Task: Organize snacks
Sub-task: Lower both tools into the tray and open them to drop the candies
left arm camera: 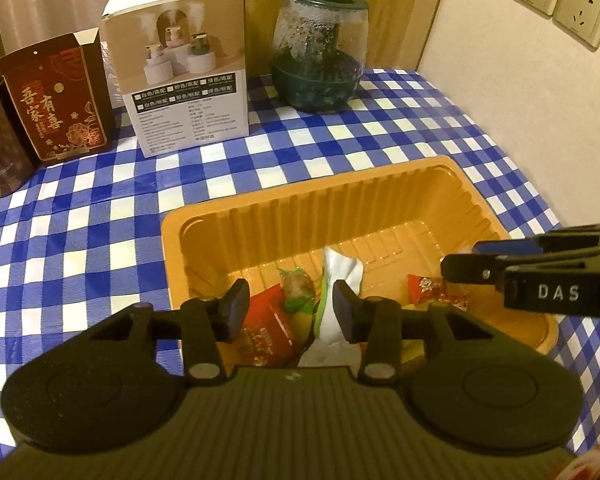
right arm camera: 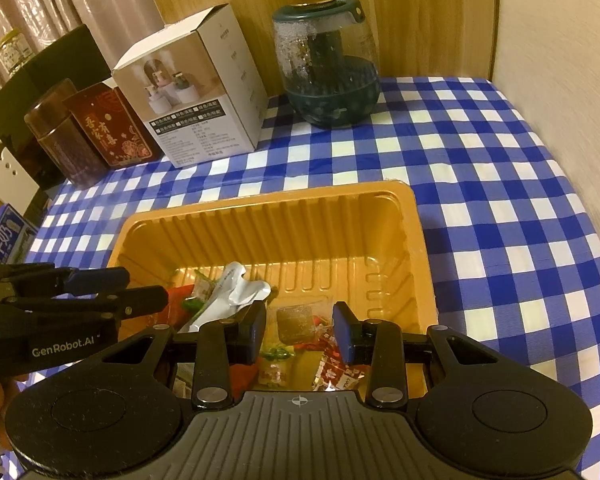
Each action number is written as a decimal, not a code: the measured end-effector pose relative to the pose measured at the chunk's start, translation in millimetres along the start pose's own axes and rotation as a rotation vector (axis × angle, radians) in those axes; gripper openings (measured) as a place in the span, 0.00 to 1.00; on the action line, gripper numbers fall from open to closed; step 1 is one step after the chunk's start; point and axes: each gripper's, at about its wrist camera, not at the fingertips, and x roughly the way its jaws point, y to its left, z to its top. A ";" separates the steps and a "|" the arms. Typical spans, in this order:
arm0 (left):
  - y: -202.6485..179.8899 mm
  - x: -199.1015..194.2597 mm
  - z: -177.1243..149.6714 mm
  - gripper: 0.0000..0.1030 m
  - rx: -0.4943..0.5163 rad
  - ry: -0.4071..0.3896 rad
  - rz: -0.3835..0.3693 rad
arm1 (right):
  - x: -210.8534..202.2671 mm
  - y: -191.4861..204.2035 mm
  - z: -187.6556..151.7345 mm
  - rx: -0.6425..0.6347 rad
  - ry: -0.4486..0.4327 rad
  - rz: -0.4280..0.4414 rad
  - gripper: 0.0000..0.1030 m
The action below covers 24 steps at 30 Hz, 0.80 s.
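Both your hand-held grippers, left (left arm camera: 292, 312) and right (right arm camera: 300, 330), hang released over the tray (left arm camera: 380, 200) (snacks (right arm camera: 296, 320) already gathered near), ready to pick.

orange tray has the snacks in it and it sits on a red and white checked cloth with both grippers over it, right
Not quite: the cloth is blue and white checked, not red and white, as the right wrist view shows. The rest holds: the orange tray holds the snacks, with the left gripper and right gripper over it.
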 end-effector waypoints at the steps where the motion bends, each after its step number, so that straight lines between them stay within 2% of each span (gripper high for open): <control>1: 0.9 -0.2 -0.7 0.41 0.001 0.001 0.002 | 0.3 1.2 0.8 0.000 0.001 0.000 0.36; 20: 7.2 2.5 -7.2 0.48 -0.003 0.003 0.001 | 14.1 10.8 8.9 0.030 0.004 0.036 0.36; 22: 7.2 3.0 -7.1 0.50 -0.003 0.003 0.000 | 16.1 9.9 9.8 0.041 -0.002 0.053 0.45; 23: 7.1 3.3 -7.3 0.54 -0.004 0.004 0.000 | 16.6 9.0 10.1 0.049 -0.007 0.064 0.62; 24: 7.1 2.8 -7.2 0.59 -0.002 0.003 0.000 | 16.4 8.1 10.5 0.055 -0.013 0.063 0.75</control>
